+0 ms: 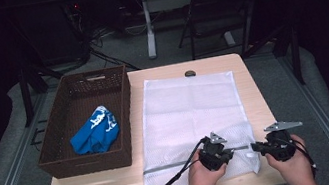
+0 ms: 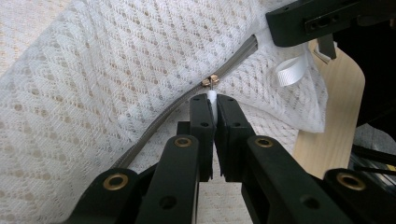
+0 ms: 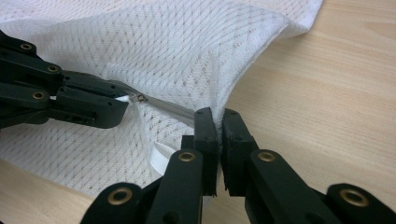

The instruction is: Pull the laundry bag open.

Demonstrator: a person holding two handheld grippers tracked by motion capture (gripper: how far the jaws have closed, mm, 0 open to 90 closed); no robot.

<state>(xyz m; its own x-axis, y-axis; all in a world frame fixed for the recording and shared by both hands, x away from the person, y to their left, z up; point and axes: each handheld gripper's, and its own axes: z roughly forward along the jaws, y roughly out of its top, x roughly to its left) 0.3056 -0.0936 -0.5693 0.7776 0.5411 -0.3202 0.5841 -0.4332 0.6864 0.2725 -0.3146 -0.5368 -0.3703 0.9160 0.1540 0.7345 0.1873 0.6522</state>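
A white mesh laundry bag (image 1: 191, 113) lies flat on the wooden table (image 1: 252, 83), with its grey zipper (image 1: 170, 166) running across the near end. In the left gripper view my left gripper (image 2: 213, 100) is shut on the white pull tab just below the brass slider (image 2: 211, 81). My right gripper (image 3: 216, 114) is shut on the bag's mesh (image 3: 187, 46) at the end of the zipper (image 3: 173, 108), near the bag's corner. In the high view the left gripper (image 1: 229, 151) and right gripper (image 1: 257, 147) face each other, close together.
A brown wicker basket (image 1: 123, 114) stands left of the bag with a blue cloth (image 1: 94, 133) inside. A small dark object (image 1: 190, 73) lies at the table's far edge. A white ribbon loop (image 2: 289, 71) hangs by the bag's corner. A chair (image 1: 219, 7) stands beyond the table.
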